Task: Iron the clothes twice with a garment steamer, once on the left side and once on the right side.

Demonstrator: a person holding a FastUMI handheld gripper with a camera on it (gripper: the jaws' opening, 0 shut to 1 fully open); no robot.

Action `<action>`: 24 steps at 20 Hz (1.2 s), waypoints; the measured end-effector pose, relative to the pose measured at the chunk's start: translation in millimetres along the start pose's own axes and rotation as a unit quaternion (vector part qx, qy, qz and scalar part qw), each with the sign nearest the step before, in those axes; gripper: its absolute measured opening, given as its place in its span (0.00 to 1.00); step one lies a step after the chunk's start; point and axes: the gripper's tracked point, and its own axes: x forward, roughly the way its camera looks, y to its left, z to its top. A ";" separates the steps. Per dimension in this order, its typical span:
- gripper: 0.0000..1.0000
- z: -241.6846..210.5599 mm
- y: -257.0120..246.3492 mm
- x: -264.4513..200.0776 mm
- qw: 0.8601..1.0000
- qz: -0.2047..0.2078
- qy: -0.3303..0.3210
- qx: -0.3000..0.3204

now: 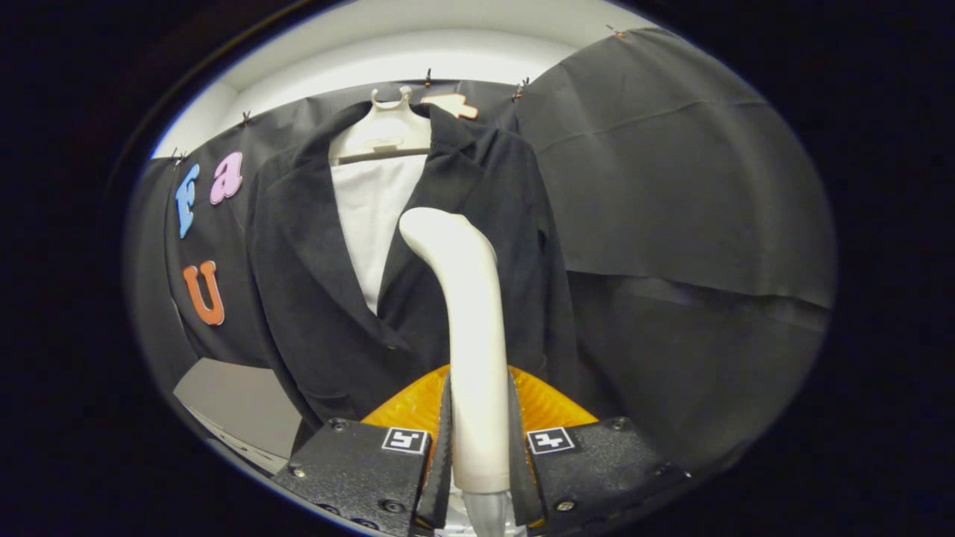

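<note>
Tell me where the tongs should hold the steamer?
Probably on its straight handle, low down, squeezed from both sides. The tongs are shut on the steamer there: the handle is slim and even, while the bent head on top must stay free to face the jacket.

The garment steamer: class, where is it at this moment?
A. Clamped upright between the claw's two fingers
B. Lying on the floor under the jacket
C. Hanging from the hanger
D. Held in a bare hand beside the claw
A: the garment steamer stands upright with its handle pinched between both fingers of the claw, its head just in front of the dark jacket on the hanger.
</note>
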 end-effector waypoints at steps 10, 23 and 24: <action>0.36 -45.0 -2.4 2.1 0.999 -0.009 0.036 -0.005; 0.35 -107.1 -9.6 6.9 0.996 -0.019 0.091 -0.011; 0.35 -110.8 -10.0 7.5 0.995 -0.019 0.095 -0.011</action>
